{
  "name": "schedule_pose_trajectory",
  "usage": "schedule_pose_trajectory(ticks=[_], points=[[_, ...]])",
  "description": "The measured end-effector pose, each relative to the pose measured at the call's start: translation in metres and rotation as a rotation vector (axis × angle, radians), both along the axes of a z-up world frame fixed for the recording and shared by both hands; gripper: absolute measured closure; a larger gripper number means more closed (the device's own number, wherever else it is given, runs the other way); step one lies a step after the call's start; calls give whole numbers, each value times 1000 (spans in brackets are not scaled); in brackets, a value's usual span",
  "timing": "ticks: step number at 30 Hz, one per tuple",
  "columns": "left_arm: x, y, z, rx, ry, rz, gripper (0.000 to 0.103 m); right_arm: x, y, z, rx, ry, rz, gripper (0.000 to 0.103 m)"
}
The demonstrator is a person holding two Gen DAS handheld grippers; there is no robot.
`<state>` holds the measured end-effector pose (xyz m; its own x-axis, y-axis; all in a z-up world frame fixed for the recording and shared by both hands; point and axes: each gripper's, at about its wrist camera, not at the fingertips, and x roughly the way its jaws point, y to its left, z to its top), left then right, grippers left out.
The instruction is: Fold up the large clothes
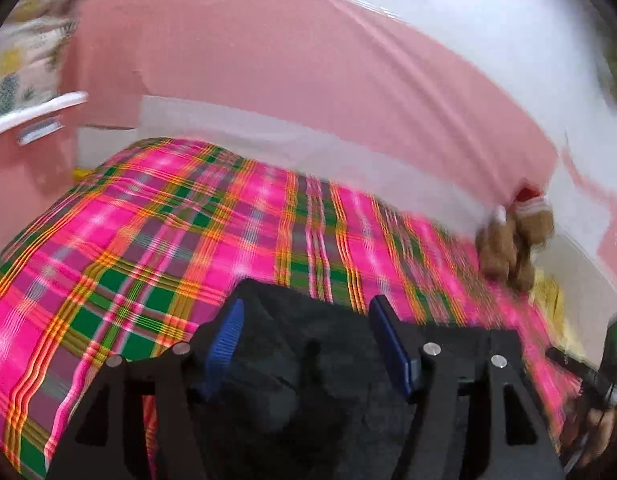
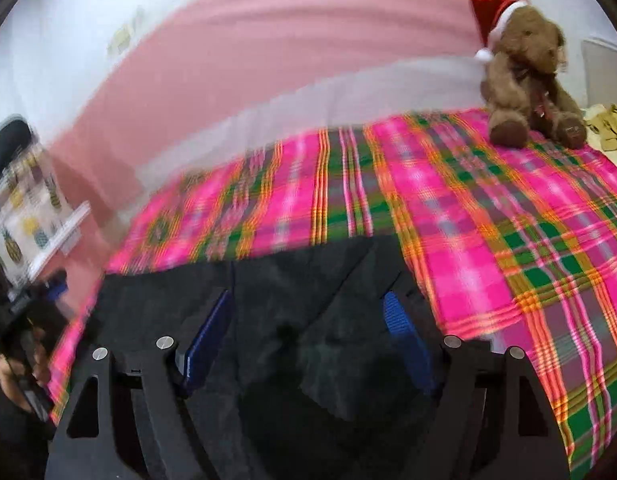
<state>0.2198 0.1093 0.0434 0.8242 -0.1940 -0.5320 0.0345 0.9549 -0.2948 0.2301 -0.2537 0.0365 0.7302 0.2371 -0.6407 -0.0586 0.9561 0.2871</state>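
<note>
Dark clothing (image 2: pixel 292 300) lies on the plaid bedspread (image 2: pixel 508 240) of a bed, bunched beneath both grippers. The left gripper (image 1: pixel 306 344) has its blue pads spread apart over the black fabric (image 1: pixel 292 320), jaws released. The right gripper (image 2: pixel 308 340) likewise hangs with jaws released, fabric lying between the pads. A brown teddy bear (image 2: pixel 528 80) in a red Santa hat sits at the far edge of the bed, against the pink wall (image 2: pixel 308 40).
</note>
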Motion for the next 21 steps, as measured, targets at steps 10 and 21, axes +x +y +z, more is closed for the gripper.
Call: schedule_pose_trajectory(ticks=[10, 21], points=[[51, -45, -83, 153, 150, -57, 36, 40, -2, -83, -117, 166, -60, 25], [26, -64, -32, 163, 138, -109, 38, 21, 13, -21, -128, 71, -63, 31]])
